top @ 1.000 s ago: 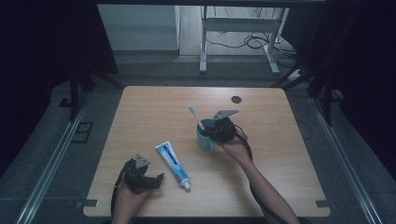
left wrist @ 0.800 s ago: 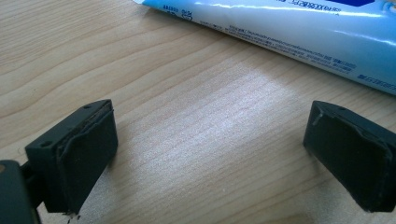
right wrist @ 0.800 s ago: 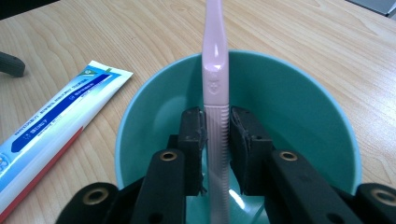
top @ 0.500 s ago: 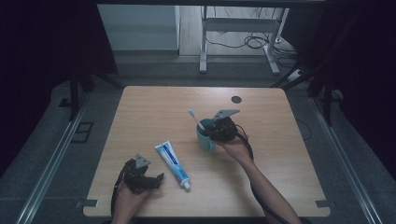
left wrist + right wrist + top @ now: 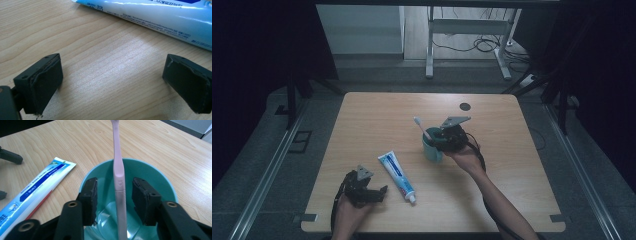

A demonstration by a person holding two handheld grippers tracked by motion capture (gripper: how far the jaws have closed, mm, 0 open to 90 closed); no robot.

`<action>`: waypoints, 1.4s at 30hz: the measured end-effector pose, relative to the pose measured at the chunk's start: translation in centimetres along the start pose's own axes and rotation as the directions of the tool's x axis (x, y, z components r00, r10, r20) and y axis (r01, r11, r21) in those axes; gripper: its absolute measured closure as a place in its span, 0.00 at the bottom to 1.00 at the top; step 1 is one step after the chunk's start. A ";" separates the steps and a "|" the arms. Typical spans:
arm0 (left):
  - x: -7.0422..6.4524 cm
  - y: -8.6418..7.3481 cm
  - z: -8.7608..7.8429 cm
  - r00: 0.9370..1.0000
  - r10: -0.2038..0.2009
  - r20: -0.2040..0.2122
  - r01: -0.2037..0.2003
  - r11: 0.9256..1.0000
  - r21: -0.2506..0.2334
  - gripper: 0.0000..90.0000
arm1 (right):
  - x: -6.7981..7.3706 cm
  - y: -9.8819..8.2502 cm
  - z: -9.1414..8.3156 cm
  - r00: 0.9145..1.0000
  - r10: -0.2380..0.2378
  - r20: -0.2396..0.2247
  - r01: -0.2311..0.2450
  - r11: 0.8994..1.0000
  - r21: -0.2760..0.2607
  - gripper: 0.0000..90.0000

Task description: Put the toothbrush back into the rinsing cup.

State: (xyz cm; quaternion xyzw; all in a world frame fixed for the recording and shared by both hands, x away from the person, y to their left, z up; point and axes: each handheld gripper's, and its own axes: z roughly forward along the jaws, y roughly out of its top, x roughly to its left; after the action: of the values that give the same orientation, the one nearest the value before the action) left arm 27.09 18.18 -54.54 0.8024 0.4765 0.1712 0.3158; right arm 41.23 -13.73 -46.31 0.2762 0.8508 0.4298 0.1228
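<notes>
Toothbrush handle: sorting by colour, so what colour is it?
Pale pink toothbrush; clearest in the right gripper view.

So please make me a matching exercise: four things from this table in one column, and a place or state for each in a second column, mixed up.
Things:
1. toothbrush
2. toothpaste
3. cup
4. left tool

Places or states:
A. lies flat on the table
B. teal, standing upright
C. stands in the cup, between the open jaws of the right tool
D. open over bare wood, near the table's front edge

Pairs: 1-C, 2-A, 3-B, 4-D
</notes>
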 end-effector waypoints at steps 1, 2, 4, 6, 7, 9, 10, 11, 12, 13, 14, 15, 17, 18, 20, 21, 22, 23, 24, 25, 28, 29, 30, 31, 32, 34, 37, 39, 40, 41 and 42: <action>0.0 0.0 0.0 1.000 0.000 0.000 0.000 1.000 0.000 0.03 | 0.0 0.0 -0.1 1.000 -0.001 -0.003 0.001 1.000 0.000 0.57; 0.0 0.0 0.0 1.000 0.002 0.000 -0.002 1.000 0.000 0.03 | 0.1 0.1 -0.2 1.000 -0.001 -0.002 0.001 1.000 0.000 0.56; 0.0 0.0 0.0 1.000 0.002 0.000 -0.002 1.000 0.000 0.03 | 0.1 0.1 -0.4 1.000 -0.001 0.004 0.001 1.000 -0.002 0.54; 0.0 0.0 0.0 1.000 0.002 0.000 -0.002 1.000 0.000 0.03 | 0.0 0.1 -0.6 1.000 0.003 0.006 -0.003 1.000 -0.002 0.52; 0.0 0.0 0.0 1.000 0.002 0.000 -0.002 1.000 0.000 0.03 | 0.0 0.2 -0.9 1.000 0.009 0.011 -0.009 1.000 -0.003 0.50; 0.0 0.0 0.0 1.000 0.002 0.001 -0.002 1.000 0.000 0.03 | 0.0 0.2 -1.1 1.000 0.014 0.010 -0.013 1.000 -0.006 0.49; 0.0 0.0 0.0 1.000 0.002 0.000 -0.002 1.000 0.000 0.03 | 0.0 0.2 -1.1 1.000 0.014 0.010 -0.013 1.000 -0.006 0.49; 0.0 0.0 0.0 1.000 0.002 0.000 -0.002 1.000 0.000 0.03 | 0.0 0.2 -1.3 1.000 0.014 0.016 -0.013 1.000 -0.008 0.48; 0.0 0.0 0.0 1.000 0.002 0.000 -0.002 1.000 0.000 0.03 | 0.0 0.2 -1.5 1.000 0.021 0.021 -0.020 1.000 -0.012 0.47; 0.0 0.0 0.0 1.000 0.002 0.000 -0.002 1.000 0.000 0.03 | 0.0 0.2 -1.7 1.000 0.023 0.016 -0.022 1.000 -0.014 0.47; 0.0 0.0 0.0 1.000 0.002 0.000 -0.002 1.000 0.000 0.03 | 0.0 0.2 -1.7 1.000 0.023 0.016 -0.022 1.000 -0.014 0.47; 0.0 0.0 0.0 1.000 0.002 0.000 -0.002 1.000 0.000 0.03 | 0.0 0.3 -2.0 1.000 0.023 0.017 -0.023 1.000 -0.018 0.46; 0.0 0.0 0.0 1.000 0.002 0.000 -0.002 1.000 0.000 0.03 | 0.0 0.3 -2.2 1.000 0.024 0.015 -0.023 1.000 -0.020 0.46; 0.0 0.0 0.0 1.000 0.002 0.001 -0.002 1.000 0.000 0.03 | 0.0 0.3 -2.3 1.000 0.027 0.014 -0.026 0.999 -0.024 0.45; 0.0 0.0 0.0 1.000 0.002 0.000 -0.002 1.000 0.000 0.03 | 0.0 0.3 -2.6 0.999 0.032 0.007 -0.032 0.999 -0.029 0.44; 0.0 0.0 0.0 1.000 0.002 0.000 -0.002 1.000 0.000 0.03 | 0.0 0.3 -2.8 0.999 0.033 0.004 -0.033 0.999 -0.029 0.43; 0.0 0.0 0.0 1.000 0.002 0.000 -0.002 1.000 0.000 0.03 | 0.0 0.2 -2.9 0.999 0.034 0.004 -0.034 0.999 -0.029 0.43; 0.0 0.0 0.0 1.000 0.002 0.000 -0.002 1.000 0.000 0.03 | 0.0 0.2 -3.1 0.999 0.035 0.003 -0.035 0.999 -0.030 0.41; 0.0 0.0 0.0 1.000 0.002 0.000 -0.002 1.000 0.000 0.03 | 0.0 0.2 -3.2 0.999 0.037 -0.003 -0.037 0.999 -0.030 0.41; 0.0 0.0 0.0 1.000 0.002 0.000 -0.002 1.000 0.000 0.03 | 0.0 0.1 -3.5 0.999 0.038 -0.008 -0.038 0.999 -0.028 0.39; 0.0 0.0 0.0 1.000 0.002 0.000 -0.002 1.000 0.000 0.03 | 0.0 0.0 -3.8 0.999 0.034 -0.011 -0.034 0.999 -0.027 0.38; 0.0 0.0 0.0 1.000 0.002 0.000 -0.002 1.000 0.000 0.03 | 0.0 -0.1 -4.0 0.999 0.037 -0.012 -0.038 0.999 -0.025 0.37; 0.0 0.0 0.0 1.000 0.002 0.001 -0.002 1.000 0.000 0.03 | 0.0 -0.2 -4.1 0.999 0.040 -0.012 -0.040 0.999 -0.026 0.36; 0.0 0.0 0.0 1.000 0.002 0.000 -0.002 1.000 0.000 0.03 | 0.0 -0.3 -4.3 0.999 0.043 -0.014 -0.043 0.999 -0.029 0.34; 0.0 0.0 0.0 1.000 0.002 0.000 -0.002 1.000 0.000 0.03 | 0.0 -0.4 -4.4 0.999 0.046 -0.013 -0.046 0.998 -0.033 0.33; 0.0 0.0 0.0 1.000 0.002 0.000 -0.002 1.000 0.000 0.03 | -0.1 -0.5 -4.7 0.999 0.048 -0.012 -0.048 0.998 -0.037 0.30; 0.0 0.0 0.0 1.000 0.002 0.000 -0.002 1.000 0.000 0.03 | 0.1 -0.9 -5.3 0.999 0.036 0.003 -0.036 0.999 -0.039 0.23; 0.0 0.0 0.0 1.000 0.003 0.000 -0.003 1.000 0.000 0.03 | 0.1 -1.0 -5.4 0.999 0.032 0.005 -0.032 0.999 -0.038 0.21; 0.0 0.0 0.0 1.000 0.000 0.000 0.000 1.000 0.000 0.03 | 0.1 -1.1 -5.5 1.000 0.031 0.005 -0.030 0.999 -0.038 0.19; 0.0 0.0 0.0 1.000 0.000 0.000 0.000 1.000 0.000 0.03 | 0.2 -1.2 -5.6 1.000 0.028 0.006 -0.028 0.999 -0.036 0.18; 0.0 0.0 0.0 1.000 0.000 0.000 0.000 1.000 0.000 0.03 | 0.2 -1.3 -5.8 1.000 0.026 0.005 -0.025 0.999 -0.034 0.17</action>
State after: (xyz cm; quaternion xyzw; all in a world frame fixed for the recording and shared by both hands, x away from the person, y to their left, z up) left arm 27.09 18.18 -54.54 0.8023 0.4766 0.1714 0.3157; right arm 38.02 -18.09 -43.90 0.2861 0.8394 0.4451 0.1245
